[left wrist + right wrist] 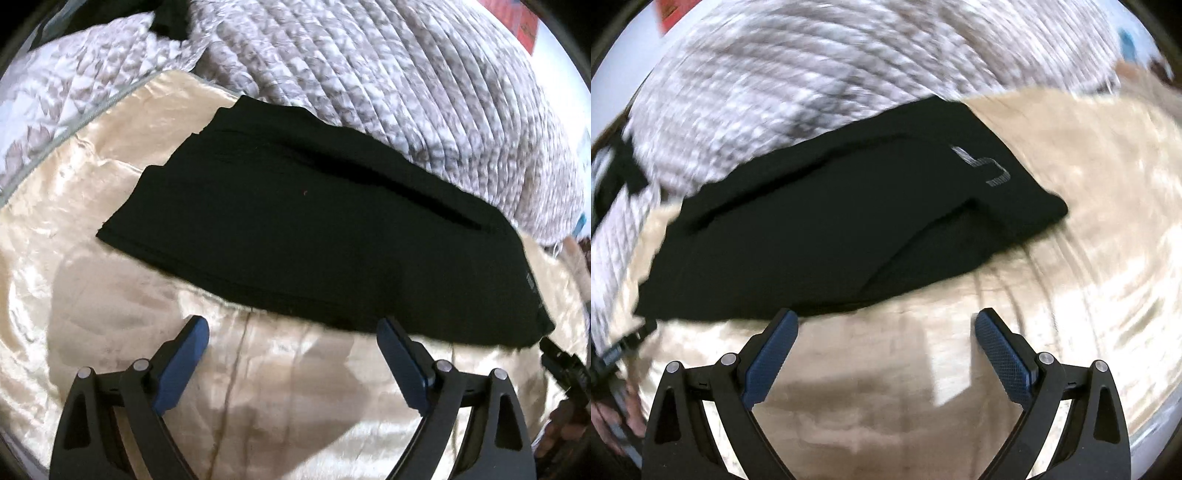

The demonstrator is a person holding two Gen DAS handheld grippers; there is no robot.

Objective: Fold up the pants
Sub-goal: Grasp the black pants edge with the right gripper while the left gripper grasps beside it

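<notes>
Black, soft knit pants (314, 236) are laid folded on a satin sheet (110, 280), just ahead of both claws. Left gripper (291, 332) is spread, empty. Right gripper (884, 325) likewise. Limp, light, probably slippery; hem edge is best pinched.

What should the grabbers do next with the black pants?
Probably ease the right gripper forward to the pants' near edge. Both grippers are open and empty, the left gripper too, and the pants lie long on the cream sheet, likely needing another fold.
</notes>
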